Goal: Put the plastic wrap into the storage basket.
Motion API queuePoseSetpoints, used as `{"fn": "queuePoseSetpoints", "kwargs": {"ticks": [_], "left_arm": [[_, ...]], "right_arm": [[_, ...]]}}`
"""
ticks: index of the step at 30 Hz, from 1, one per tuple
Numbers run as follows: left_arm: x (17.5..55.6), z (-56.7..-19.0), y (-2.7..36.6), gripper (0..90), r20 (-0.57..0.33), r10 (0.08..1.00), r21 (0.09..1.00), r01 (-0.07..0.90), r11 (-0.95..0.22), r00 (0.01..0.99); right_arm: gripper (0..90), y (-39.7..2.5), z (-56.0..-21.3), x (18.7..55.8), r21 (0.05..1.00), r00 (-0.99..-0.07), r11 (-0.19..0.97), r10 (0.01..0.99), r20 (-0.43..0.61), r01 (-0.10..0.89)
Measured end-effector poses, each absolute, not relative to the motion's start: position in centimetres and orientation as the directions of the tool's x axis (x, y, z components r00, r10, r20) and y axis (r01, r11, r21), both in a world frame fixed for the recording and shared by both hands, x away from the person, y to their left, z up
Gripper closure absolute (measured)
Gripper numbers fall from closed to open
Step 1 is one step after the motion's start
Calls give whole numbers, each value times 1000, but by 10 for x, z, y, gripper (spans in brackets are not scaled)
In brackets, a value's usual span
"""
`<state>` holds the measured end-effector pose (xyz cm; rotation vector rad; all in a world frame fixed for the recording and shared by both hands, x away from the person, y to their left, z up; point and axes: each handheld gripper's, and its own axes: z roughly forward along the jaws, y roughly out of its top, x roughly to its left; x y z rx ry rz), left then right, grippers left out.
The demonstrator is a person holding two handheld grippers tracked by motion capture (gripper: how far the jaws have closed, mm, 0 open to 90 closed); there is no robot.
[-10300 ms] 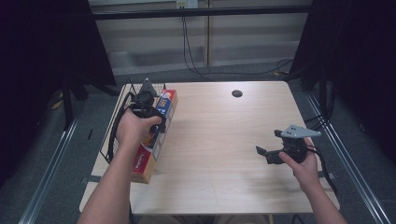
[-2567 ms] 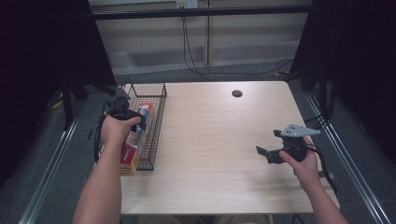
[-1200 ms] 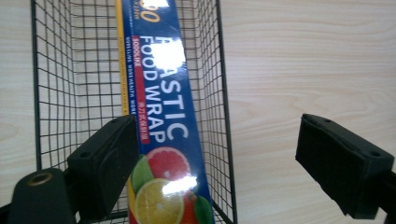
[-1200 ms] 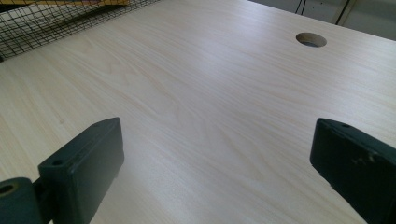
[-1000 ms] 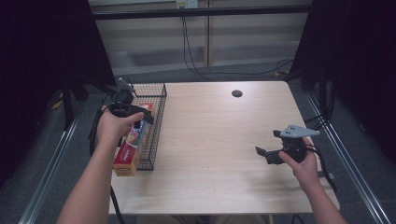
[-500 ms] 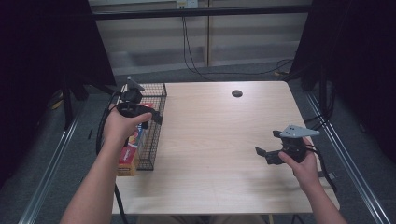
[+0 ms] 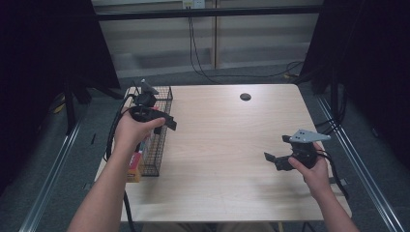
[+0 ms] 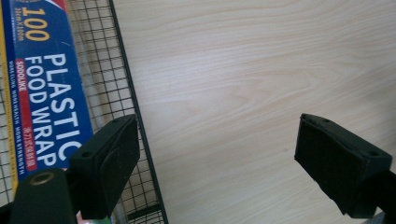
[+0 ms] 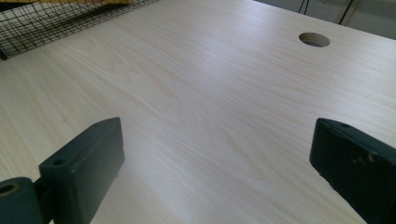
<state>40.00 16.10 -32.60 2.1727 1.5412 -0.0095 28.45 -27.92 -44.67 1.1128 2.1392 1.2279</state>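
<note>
Your left gripper [image 7: 167, 122] has its jaws spread wide and empty, held over the basket's [image 7: 162, 140] right wall, with bare table [image 7: 232, 145] between the pads. The wrap box [image 8: 46, 88] lies inside the basket, so the open jaws look like a release finished, not a grab. Your right gripper [image 7: 271, 159] rests low near the table's right edge, jaws also spread on nothing, likely just parked. Ten seconds back your left hand was on the box outside the basket; half a second ago it sat slightly farther left. The right gripper hasn't budged.
</note>
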Motion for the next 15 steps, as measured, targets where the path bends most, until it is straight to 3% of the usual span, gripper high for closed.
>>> {"fn": "queuePoseSetpoints", "kwargs": {"ticks": [15], "left_arm": [[393, -329, 141, 139, -276, 855, 391, 864, -319, 440]], "right_arm": [[28, -279, -447, 284, 856, -588, 286, 809, 25, 430]]}}
